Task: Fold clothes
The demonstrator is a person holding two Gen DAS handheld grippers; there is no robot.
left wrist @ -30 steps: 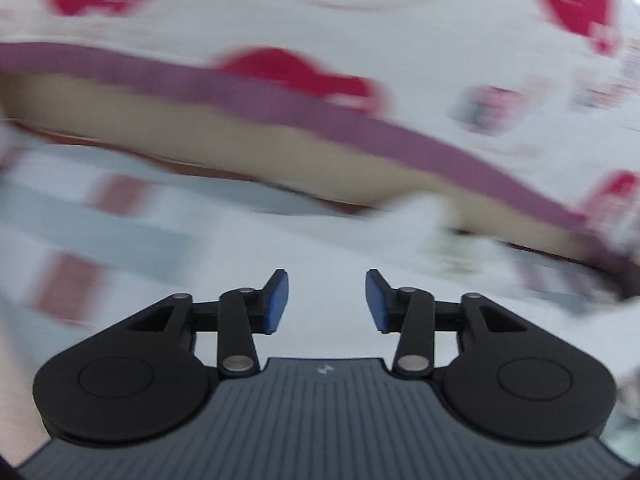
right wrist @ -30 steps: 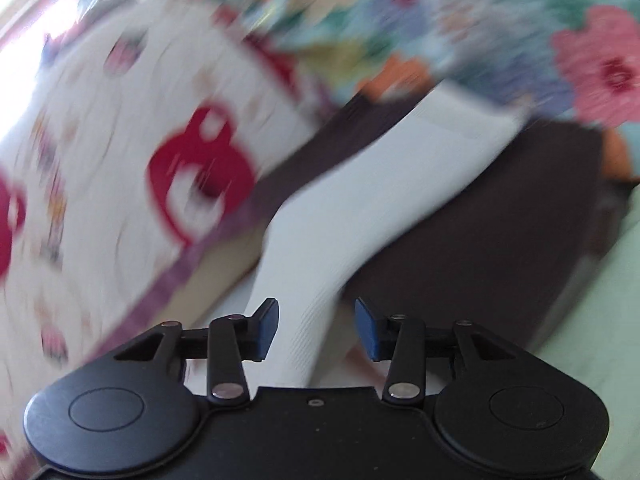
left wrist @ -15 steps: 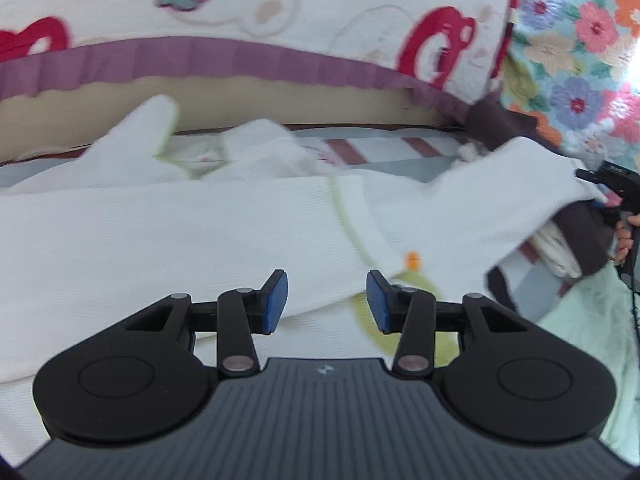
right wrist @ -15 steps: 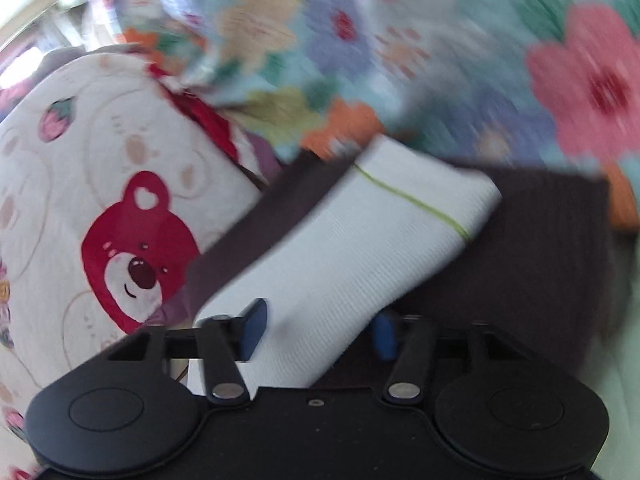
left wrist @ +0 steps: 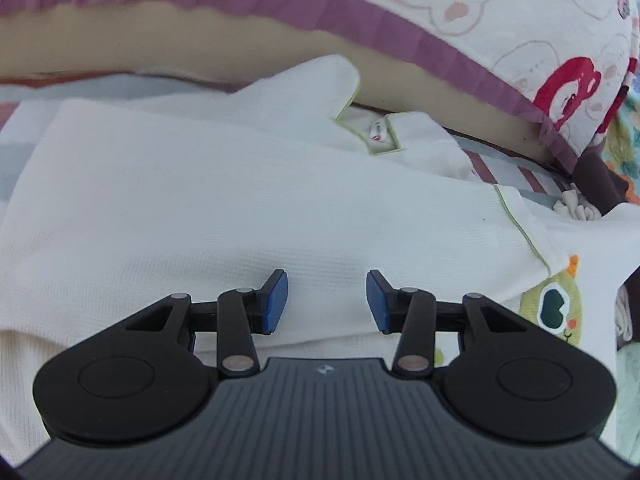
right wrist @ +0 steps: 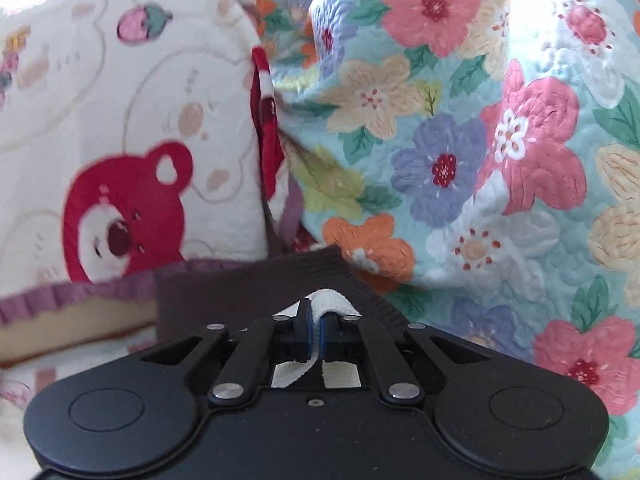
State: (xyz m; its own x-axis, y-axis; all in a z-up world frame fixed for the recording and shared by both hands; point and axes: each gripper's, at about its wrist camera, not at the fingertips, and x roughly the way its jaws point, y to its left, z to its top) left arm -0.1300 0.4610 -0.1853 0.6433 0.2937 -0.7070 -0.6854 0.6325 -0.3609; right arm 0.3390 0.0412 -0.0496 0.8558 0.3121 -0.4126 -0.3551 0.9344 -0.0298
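Ahead of the wide-open left claw (left wrist: 327,304) the flat white ribbed knit garment (left wrist: 240,200) leaves low open room up to the bulging bear-print cushion with purple trim (left wrist: 500,20), while the pinching right claw (right wrist: 316,334) faces the close floral quilted blanket (right wrist: 460,140) and a dark brown knit cloth (right wrist: 240,288).

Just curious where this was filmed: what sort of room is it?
Probably a bedroom, on a bed: a bear-print pillow, a floral quilt, and a white garment spread out for folding.
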